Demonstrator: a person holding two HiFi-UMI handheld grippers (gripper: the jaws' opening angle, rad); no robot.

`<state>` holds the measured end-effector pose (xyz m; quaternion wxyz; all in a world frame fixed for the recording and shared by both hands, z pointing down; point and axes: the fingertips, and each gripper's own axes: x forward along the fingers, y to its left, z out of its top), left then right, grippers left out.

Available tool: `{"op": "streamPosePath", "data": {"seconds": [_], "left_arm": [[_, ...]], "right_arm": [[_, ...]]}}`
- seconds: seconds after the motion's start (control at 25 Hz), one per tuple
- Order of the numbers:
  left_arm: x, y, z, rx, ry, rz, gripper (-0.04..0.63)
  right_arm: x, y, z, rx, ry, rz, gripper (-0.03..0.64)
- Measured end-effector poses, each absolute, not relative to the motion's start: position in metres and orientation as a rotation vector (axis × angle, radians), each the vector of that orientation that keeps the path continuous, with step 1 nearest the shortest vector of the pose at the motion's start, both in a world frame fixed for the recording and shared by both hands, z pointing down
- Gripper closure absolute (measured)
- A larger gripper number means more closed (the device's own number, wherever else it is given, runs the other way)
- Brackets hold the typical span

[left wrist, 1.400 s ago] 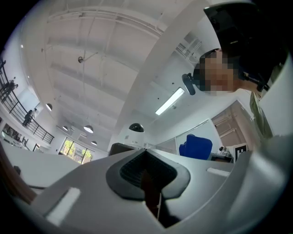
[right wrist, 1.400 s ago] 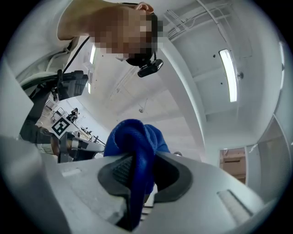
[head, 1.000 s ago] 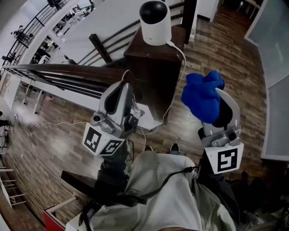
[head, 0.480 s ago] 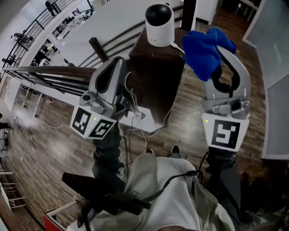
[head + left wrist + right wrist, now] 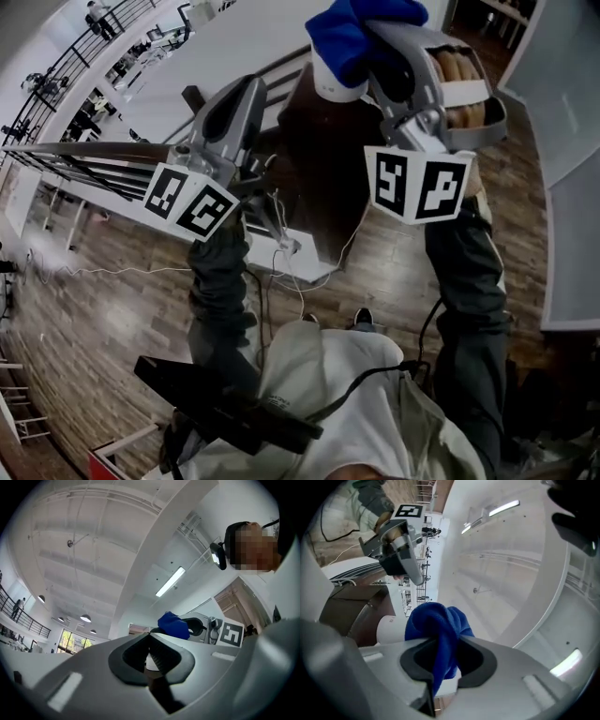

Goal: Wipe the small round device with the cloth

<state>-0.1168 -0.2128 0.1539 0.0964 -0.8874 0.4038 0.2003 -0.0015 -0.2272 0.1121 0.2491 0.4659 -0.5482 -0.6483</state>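
Both grippers are hanging by the dark stand's (image 5: 323, 169) top: I'm pinching the cloth (image 5: 349, 33) in the right gripper (image 5: 380, 42) over the white device (image 5: 337, 87) for wiping, left gripper (image 5: 236, 108) pressed together, spare.

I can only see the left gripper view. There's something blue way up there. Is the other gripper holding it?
Observer: Yes. In the right gripper view, the right gripper is shut on the cloth, with a fold pinched between its jaws.
Operator: Where's the round thing we have to wipe?
Observer: The device is white and sits just behind the cloth. In the head view the cloth covers its top, and I can't tell if they touch.
Operator: What's it sitting on?
Observer: In the head view it stands on top of a dark wooden post.
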Motion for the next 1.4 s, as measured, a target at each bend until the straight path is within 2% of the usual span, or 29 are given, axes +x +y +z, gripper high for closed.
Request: {"op": "streamPosePath", "data": {"seconds": [0.36,0.68,1.16,1.4], "left_arm": [[-0.119,-0.201,0.164,-2.638,1.164,0.630,0.611],[-0.113,-0.201,0.169,-2.648,1.142,0.621,0.611],[-0.111,-0.199,0.167,-2.616,1.129,0.531,0.611],[-0.109,-0.200,0.165,-2.612,1.116,0.534,0.611]], "right_arm": [[-0.010,-0.203,0.203,1.033,-1.408,-1.758,0.540],[-0.019,-0.208,0.118,1.158,-1.371,-1.814,0.540],[-0.046,-0.206,0.184,0.930,-1.468,-1.654,0.540],[-0.049,-0.213,0.136,1.006,-1.436,-1.679,0.540]]}}
